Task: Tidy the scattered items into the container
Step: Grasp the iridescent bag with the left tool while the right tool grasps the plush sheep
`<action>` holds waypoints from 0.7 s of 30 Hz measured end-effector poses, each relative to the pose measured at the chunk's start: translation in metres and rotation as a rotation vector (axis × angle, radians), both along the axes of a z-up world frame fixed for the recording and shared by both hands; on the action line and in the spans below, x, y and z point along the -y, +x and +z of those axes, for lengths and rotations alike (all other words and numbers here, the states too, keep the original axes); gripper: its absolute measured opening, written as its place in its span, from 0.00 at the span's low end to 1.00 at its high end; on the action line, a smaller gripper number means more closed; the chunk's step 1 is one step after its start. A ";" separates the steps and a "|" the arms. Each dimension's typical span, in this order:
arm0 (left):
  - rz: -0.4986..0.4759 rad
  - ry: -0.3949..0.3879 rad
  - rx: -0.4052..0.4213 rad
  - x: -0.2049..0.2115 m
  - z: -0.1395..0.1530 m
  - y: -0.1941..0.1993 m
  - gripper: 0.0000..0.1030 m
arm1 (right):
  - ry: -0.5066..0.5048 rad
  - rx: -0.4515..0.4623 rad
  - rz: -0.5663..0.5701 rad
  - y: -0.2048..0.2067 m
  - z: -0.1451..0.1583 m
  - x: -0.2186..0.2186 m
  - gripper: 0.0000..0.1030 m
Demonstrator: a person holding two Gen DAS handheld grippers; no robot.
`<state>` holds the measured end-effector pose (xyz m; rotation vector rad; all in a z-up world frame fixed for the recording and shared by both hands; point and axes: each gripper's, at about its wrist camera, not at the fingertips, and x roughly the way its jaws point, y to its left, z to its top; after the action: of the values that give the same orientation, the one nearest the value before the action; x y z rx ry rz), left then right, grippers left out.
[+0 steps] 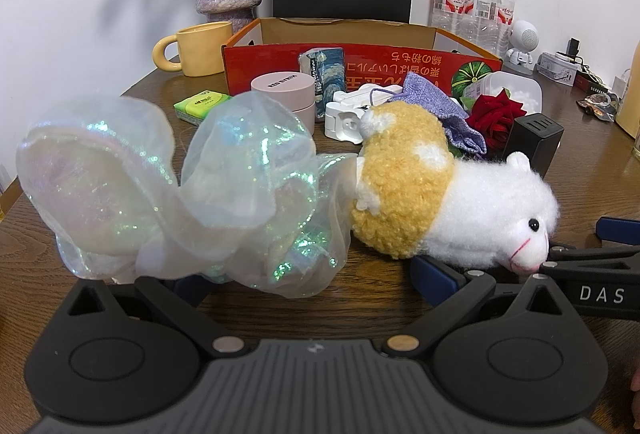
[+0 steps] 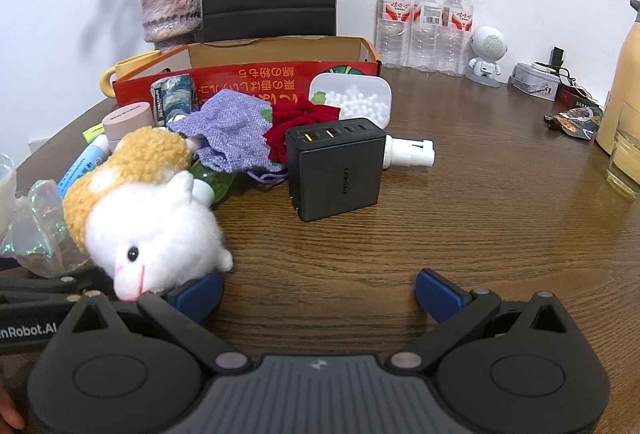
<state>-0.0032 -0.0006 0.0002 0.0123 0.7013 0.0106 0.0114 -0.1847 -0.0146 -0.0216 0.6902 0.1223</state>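
Both grippers, left [image 1: 316, 280] and right [image 2: 319, 292], gape wide, empty; fluffy white-and-tan plush hamster [image 1: 448, 202] lies lengthwise, snout toward right gripper.

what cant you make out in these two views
- Cardboard box interior: both views, hidden by its red front wall.
- Left tool fingertips: left wrist view, covered by the iridescent organza and plush hamster.
- Glass: right wrist view, cut by the right edge.
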 end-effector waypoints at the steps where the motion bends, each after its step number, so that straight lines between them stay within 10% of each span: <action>1: 0.004 0.004 0.001 0.001 0.000 -0.004 1.00 | 0.000 -0.001 0.000 0.000 0.000 0.000 1.00; 7: -0.204 0.117 0.129 0.008 0.016 -0.074 1.00 | 0.000 -0.001 0.065 -0.008 0.000 0.009 1.00; 11: -0.131 0.086 0.234 -0.031 0.039 -0.086 1.00 | -0.031 0.010 0.149 -0.023 0.007 0.013 1.00; 18: -0.074 -0.003 0.126 -0.071 0.022 -0.039 1.00 | 0.080 0.144 0.464 -0.037 0.038 -0.017 0.96; 20: -0.035 0.012 0.103 -0.072 0.016 -0.031 0.82 | 0.031 0.121 0.474 -0.023 0.032 -0.034 0.81; 21: -0.031 0.018 0.101 -0.072 0.013 -0.030 0.52 | 0.008 0.102 0.468 -0.018 0.028 -0.040 0.77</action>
<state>-0.0328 0.0710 0.0134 0.0394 0.5998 -0.0123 -0.0062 -0.1443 0.0130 -0.1811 0.5726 0.5690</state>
